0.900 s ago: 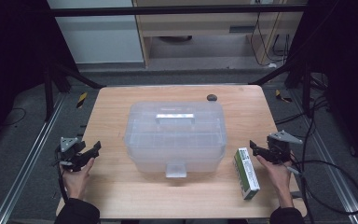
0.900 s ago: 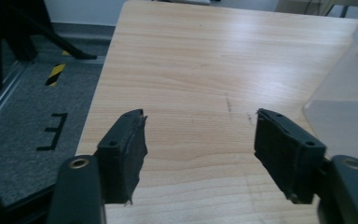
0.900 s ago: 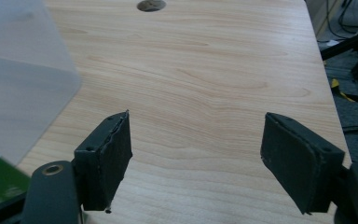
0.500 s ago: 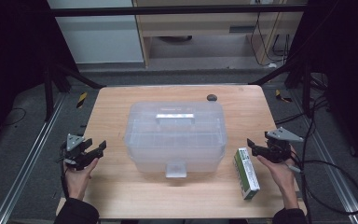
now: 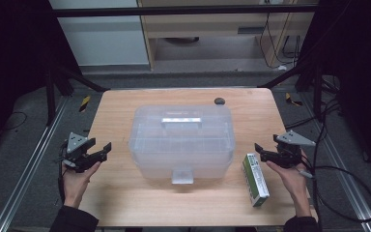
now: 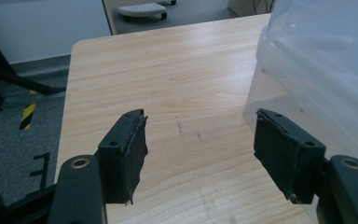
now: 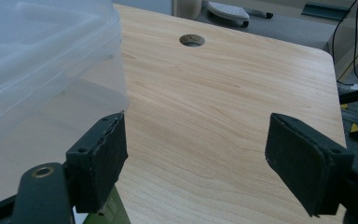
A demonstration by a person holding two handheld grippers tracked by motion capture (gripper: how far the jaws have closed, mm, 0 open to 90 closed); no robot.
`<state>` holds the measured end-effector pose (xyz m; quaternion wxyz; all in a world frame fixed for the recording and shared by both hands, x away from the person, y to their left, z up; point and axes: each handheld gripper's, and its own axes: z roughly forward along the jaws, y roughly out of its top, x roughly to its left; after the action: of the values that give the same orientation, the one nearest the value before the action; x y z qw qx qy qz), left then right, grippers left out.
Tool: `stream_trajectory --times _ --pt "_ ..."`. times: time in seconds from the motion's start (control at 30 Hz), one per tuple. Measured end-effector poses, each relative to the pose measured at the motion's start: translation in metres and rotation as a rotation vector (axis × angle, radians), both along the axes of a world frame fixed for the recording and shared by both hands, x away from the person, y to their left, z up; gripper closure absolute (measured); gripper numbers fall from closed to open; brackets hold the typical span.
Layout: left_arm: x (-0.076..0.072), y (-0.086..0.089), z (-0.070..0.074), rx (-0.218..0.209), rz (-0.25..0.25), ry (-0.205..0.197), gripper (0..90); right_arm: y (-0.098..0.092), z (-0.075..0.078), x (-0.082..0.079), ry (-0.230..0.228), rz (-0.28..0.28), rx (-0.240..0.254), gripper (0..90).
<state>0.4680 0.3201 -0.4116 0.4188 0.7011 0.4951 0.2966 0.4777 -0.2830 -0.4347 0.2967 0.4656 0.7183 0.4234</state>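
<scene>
A clear plastic storage box (image 5: pixel 181 140) with a closed lid and front latch stands in the middle of the wooden table (image 5: pixel 125 203). A green carton (image 5: pixel 255 179) lies flat to its right. My left gripper (image 5: pixel 104 149) hovers at the table's left edge, open and pointing at the box, apart from it. My right gripper (image 5: pixel 260 151) is open just above the carton's far end, pointing at the box's right side. In the left gripper view the left gripper (image 6: pixel 198 140) frames bare wood with the box (image 6: pixel 317 60) at right. In the right gripper view the right gripper (image 7: pixel 196 135) holds nothing; the box (image 7: pixel 42 60) is at left.
A round cable hole (image 5: pixel 219 101) sits behind the box near the far edge; the cable hole (image 7: pixel 192 40) lies ahead in the right gripper view. Cables (image 5: pixel 338 193) trail off the table's right side. Metal rails (image 5: pixel 24 179) run along both sides on the floor.
Both grippers have edged slightly inward toward the box and risen a little. The box and the carton have not moved.
</scene>
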Motion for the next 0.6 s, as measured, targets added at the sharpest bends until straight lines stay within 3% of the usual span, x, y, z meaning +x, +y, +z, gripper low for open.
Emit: stream_trajectory --times 0.13,0.33,0.6 --pt "-0.001 -0.003 0.005 -0.002 -0.024 0.004 32.6 -0.002 -0.001 0.0 0.009 -0.002 -0.007 20.1" --pt "-0.006 -0.013 0.018 0.023 -0.06 -0.023 31.2 -0.002 -0.002 0.0 0.017 -0.006 -0.013 19.5" --pt "-0.009 -0.012 0.034 0.0 -0.082 -0.047 31.3 -0.002 -0.002 0.001 0.022 -0.006 -0.02 19.1"
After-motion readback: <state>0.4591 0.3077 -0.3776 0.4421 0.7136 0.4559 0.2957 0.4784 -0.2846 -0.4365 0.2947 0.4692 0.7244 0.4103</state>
